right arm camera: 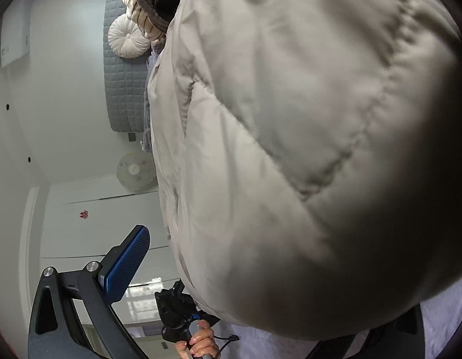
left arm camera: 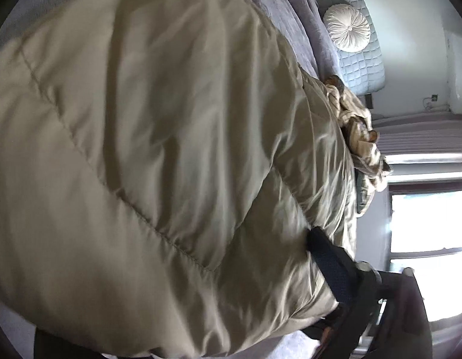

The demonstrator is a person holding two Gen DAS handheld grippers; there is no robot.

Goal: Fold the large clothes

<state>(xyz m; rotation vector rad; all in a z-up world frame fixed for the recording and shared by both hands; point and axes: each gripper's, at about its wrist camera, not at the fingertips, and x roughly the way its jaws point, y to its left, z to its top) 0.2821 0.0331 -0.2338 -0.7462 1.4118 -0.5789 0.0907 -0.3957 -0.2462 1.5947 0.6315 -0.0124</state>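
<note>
- Up close, a puffy beige quilted jacket fills almost all of both wrist views, draped over the grippers and blocking most of what lies past it.
- Beyond the jacket's far edge, a crumpled pile of striped and brownish clothes lies on the bed, and past it a round white pleated cushion leans against a grey quilted headboard.
- In the right wrist view, a hand grips the handle of the other tool, the left gripper, just beside the jacket's lower edge.
- From the left wrist view, only one finger of that gripper shows: its dark meshed pad lies against the jacket's folded edge. The other finger is buried under the fabric, so whether the jaws pinch the cloth cannot be told.
- On the right gripper, the one visible finger, with its blue pad, stands free in the air, clear of the jacket. The opposite finger is hidden behind the fabric, so its state cannot be told either.
- Underneath, a pale lilac bed cover shows at the edges of the jacket.
- Around it are white walls, a bright window, and a round pale clock-like disc on the wall.
</note>
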